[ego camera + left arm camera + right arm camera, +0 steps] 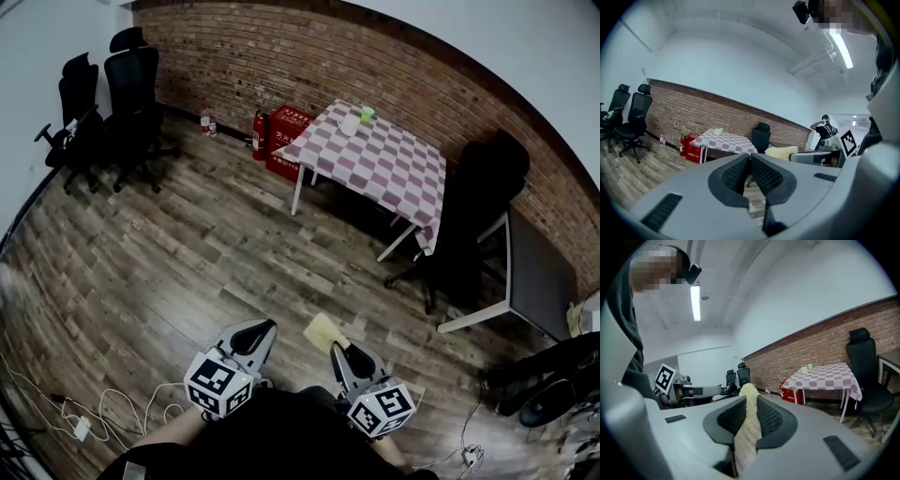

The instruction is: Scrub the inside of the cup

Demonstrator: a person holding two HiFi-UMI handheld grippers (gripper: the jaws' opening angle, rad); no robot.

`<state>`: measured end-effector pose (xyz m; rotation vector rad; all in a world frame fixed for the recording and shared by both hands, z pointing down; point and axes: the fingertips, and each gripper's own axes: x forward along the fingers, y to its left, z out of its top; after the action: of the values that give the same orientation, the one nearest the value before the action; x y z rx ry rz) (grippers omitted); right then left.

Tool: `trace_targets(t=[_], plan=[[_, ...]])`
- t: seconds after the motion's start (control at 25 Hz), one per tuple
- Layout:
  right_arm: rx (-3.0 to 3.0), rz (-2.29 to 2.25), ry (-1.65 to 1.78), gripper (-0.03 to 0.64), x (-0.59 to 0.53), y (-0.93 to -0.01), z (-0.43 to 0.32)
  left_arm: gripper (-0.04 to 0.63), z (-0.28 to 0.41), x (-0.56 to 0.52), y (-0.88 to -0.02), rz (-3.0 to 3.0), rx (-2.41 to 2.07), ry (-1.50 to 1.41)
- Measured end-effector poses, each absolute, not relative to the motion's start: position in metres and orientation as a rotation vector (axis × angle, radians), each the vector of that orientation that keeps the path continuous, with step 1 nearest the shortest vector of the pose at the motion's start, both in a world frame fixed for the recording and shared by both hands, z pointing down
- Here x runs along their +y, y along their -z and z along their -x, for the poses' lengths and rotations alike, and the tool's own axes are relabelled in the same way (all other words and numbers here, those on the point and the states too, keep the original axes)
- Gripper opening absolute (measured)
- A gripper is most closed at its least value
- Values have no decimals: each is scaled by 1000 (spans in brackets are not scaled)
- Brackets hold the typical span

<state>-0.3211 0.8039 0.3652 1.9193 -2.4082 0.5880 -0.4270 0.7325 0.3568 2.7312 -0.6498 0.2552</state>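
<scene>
Basically nothing scrubbed yet, as far as we can tell; we're standing out in the middle of the wooden floor (187, 272) and the cups are way across the room. There's a whitish cup (350, 125) and a smaller green cup (367, 113) side by side at the far end of the checked table (384, 169) by the brick wall; we can't say which one is meant, and neither is anywhere near a tool.

What we do have sorted: the right gripper (337, 354) is clamped on a yellow scrub pad (323, 332), which pokes out past the jaw tips; the left gripper (750, 164) has its jaws pressed together with nothing between them.

So our guess at what's left is pretty much everything; walk over to the table, steady the cup with the left, get the pad down inside it and do the actual scrubbing.
</scene>
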Motion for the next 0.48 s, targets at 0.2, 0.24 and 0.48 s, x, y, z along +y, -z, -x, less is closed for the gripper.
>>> trace_targets(t=[0.2,0.24,0.48], plan=[[-2375,-1940,-606,75,799,-367,313,28,411,723,-371,-2705,-572,-280],[-2366,-1942,-614,75,796,-368,309,28,406,720,-374,-2700,-560,-284],[-2339,-1945,-718,75,752,-393,270,28,365,677,-396,-2661,-541,-347]])
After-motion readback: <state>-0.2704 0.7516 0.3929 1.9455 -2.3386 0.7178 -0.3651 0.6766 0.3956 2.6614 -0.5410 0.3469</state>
